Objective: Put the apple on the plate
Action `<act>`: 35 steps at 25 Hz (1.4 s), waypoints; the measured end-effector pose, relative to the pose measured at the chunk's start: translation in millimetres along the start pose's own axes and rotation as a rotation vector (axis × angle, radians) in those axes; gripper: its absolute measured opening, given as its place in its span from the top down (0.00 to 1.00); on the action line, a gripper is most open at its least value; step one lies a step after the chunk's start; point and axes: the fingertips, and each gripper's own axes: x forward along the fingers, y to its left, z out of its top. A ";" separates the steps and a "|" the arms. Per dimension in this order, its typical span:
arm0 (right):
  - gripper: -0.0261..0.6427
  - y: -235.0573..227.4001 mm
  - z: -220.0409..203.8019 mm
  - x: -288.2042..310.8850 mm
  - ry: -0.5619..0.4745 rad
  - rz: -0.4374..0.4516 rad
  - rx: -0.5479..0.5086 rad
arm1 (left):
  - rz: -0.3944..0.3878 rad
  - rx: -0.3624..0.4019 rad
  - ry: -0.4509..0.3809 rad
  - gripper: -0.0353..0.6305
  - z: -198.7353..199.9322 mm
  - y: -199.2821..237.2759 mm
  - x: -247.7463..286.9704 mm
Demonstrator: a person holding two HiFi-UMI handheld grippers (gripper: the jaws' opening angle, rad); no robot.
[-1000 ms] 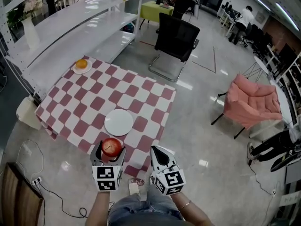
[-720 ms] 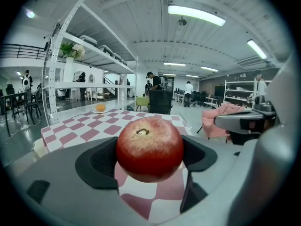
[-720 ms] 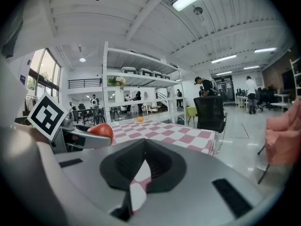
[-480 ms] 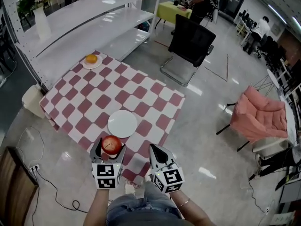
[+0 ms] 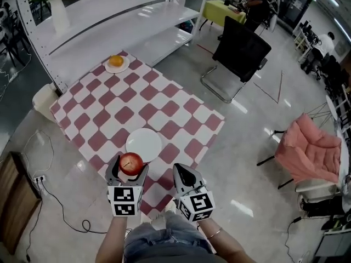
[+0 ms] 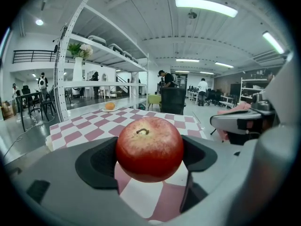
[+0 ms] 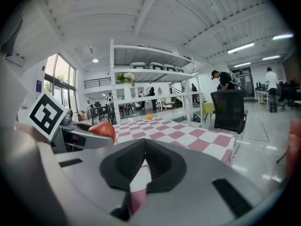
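The apple (image 6: 149, 148) is red, with its stem hollow turned upward. It sits between the two dark fingers (image 6: 99, 163) of the left gripper (image 5: 129, 171), which press on its left and right sides and hold it up in the air. Under the fingers, the left gripper view shows red and white squares of cloth.

Directly ahead of these fingers lies the white plate (image 5: 143, 144), with nothing on it. In the head view the apple appears at the near left rim of the plate; whether it is already over the plate or a little before it cannot be told. The plate rests near the close edge of the counter (image 5: 164, 108), which is covered with a red and white checked cloth.

To the right of the left fingers, apart from them, is the right gripper (image 5: 181, 174). Its fingers (image 7: 127, 166) are closed against each other and hold nothing. They point forward over the near edge of the counter.

Far ahead of the fingers, at the far corner of the counter, a small plate (image 5: 115, 64) carries an orange fruit (image 5: 115, 61). Beyond it and to the left stands a white shelf rack (image 5: 109, 15) with a vase of flowers (image 5: 57, 12). Ahead and to the right of the fingers, a black chair (image 5: 241, 53) stands on the shiny floor, and a pink armchair (image 5: 310, 155) is far to the right.
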 end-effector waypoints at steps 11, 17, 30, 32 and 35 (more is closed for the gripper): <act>0.94 -21.5 -1.1 26.7 0.038 0.089 -0.004 | 0.065 -0.020 0.037 0.33 2.2 -10.9 34.4; 0.94 -29.8 -0.7 39.9 0.042 0.119 -0.005 | 0.084 -0.024 0.044 0.33 2.5 -13.3 54.8; 0.94 -35.7 -9.1 64.9 0.081 0.152 -0.006 | 0.104 -0.020 0.073 0.33 -4.1 -2.5 90.0; 0.94 -35.4 -10.3 68.6 0.082 0.156 -0.010 | 0.102 -0.016 0.074 0.33 -4.6 -0.8 95.0; 0.94 -34.2 -11.3 72.6 0.088 0.160 -0.013 | 0.098 -0.019 0.077 0.33 -5.8 0.8 101.3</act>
